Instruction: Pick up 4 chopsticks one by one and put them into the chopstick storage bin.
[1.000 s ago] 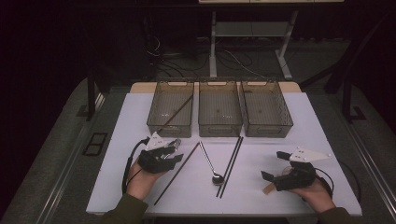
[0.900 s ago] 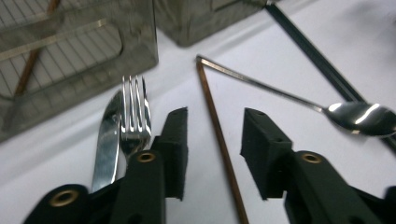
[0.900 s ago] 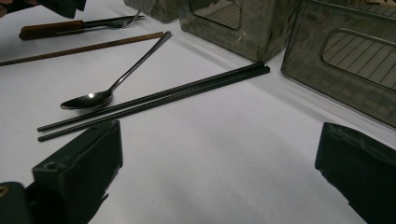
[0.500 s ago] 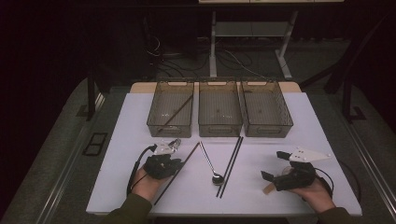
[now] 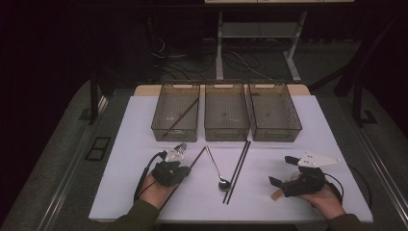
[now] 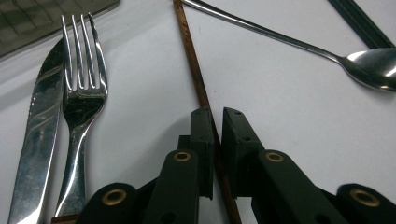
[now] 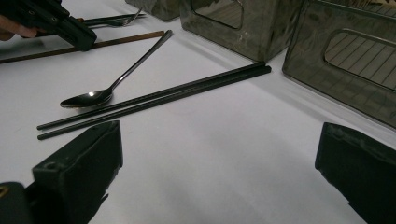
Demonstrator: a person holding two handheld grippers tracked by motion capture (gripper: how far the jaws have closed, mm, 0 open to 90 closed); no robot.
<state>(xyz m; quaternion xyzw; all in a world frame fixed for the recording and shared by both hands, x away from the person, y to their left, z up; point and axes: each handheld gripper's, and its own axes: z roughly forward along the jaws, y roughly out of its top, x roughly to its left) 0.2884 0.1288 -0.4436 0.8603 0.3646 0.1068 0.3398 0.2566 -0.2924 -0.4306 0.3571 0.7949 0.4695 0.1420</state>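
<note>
Left gripper jaws just closed, clamped on brown chopstick lying on table. Fork, knife just beside; spoon, two black chopsticks near. Three bins behind. Right gripper jaws apart, empty.

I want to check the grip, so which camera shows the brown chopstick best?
The left gripper view: the brown chopstick runs between the left gripper, whose jaws have just been closing on it. The high view shows it as a thin dark line; the right gripper view shows it far off.
</note>
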